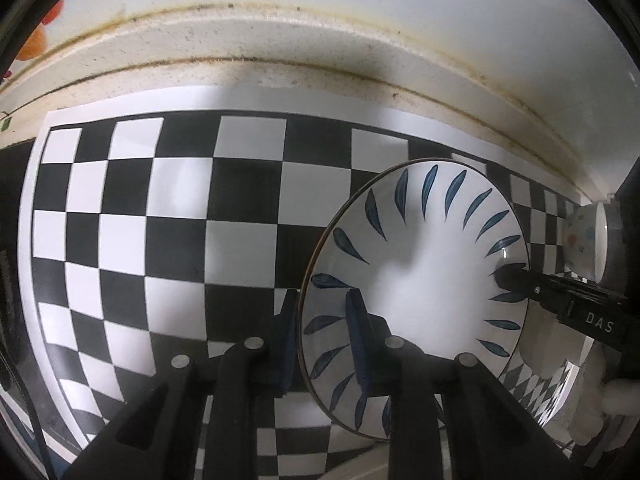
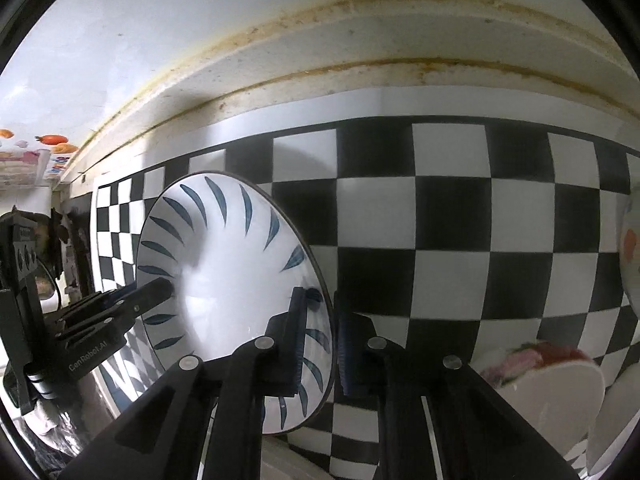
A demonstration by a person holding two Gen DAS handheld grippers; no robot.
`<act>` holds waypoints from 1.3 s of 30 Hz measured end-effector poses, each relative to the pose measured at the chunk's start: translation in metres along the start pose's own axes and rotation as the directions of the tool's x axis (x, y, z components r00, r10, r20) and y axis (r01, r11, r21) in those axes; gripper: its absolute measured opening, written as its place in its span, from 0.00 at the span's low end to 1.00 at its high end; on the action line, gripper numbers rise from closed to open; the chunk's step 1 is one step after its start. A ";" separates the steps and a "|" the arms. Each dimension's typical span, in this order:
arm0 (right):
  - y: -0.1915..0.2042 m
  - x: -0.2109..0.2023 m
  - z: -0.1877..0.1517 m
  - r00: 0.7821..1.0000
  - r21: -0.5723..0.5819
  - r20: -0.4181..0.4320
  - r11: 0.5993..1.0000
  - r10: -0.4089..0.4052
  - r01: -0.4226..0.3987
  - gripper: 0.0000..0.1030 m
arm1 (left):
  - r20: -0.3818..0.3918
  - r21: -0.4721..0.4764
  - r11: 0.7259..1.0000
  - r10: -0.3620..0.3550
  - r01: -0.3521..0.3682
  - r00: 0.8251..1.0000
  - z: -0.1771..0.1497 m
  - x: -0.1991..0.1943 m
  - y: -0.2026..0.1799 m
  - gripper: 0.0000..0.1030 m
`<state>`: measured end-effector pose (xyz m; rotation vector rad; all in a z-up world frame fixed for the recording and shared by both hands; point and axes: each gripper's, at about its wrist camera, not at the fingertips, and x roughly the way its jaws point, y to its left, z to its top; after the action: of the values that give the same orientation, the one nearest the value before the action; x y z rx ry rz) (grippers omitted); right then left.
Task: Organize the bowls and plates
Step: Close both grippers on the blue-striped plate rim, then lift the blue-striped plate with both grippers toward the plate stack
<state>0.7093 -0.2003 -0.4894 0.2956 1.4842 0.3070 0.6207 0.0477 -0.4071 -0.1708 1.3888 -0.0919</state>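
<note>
Black linkage bars of the left tool (image 1: 324, 344) fill the near edge, its blue-padded fingers (image 1: 357, 344) straddling the left rim of the leaf-pattern plate (image 1: 424, 280); looks clamped on that rim, one pad inside, one outside. Right tool (image 2: 320, 340) does the same on the plate's (image 2: 224, 280) opposite rim, pads either side, closed on it. Plate sits tilted, held from both sides and apparently lifted clear of the checkerboard mat (image 1: 160, 220). Two-sided grip probably there to steady a wide, smooth dish for carrying or stacking.

Around: another dish with a black-and-white triangle pattern (image 1: 532, 388) lies under the plate's right side, likely the stack it belongs to. Small white cup with coloured dots (image 1: 584, 240) stands at far right, close to the right tool's body. Right wrist view shows a floral bowl (image 2: 548, 372) near right and part of another dotted vessel (image 2: 630, 248) at the right edge. Stained backsplash ledge (image 1: 320, 40) runs along the far side of the bench. Cup and floral bowl crowd the right; swing could clip them.
</note>
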 end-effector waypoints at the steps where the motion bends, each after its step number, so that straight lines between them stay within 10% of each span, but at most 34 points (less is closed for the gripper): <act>1: 0.001 -0.003 -0.002 1.000 0.000 0.006 1.000 0.004 -0.004 0.15 | 0.005 0.005 1.000 0.000 0.000 1.000 -0.002 -0.004 -0.001 0.20; 22: 0.022 -0.082 -0.120 0.993 -0.067 0.078 0.994 0.087 -0.082 0.14 | 0.115 0.059 0.998 0.000 -0.006 0.993 -0.095 -0.085 -0.010 0.20; 39: -0.012 -0.055 -0.223 0.997 -0.049 0.020 0.996 0.079 -0.078 0.14 | -0.003 0.082 0.996 0.031 -0.030 1.000 -0.178 -0.038 -0.015 0.20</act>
<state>0.4834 -0.2314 -0.4577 0.3181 1.4441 0.4014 0.4394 0.0280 -0.3982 -0.0813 1.3889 -0.1235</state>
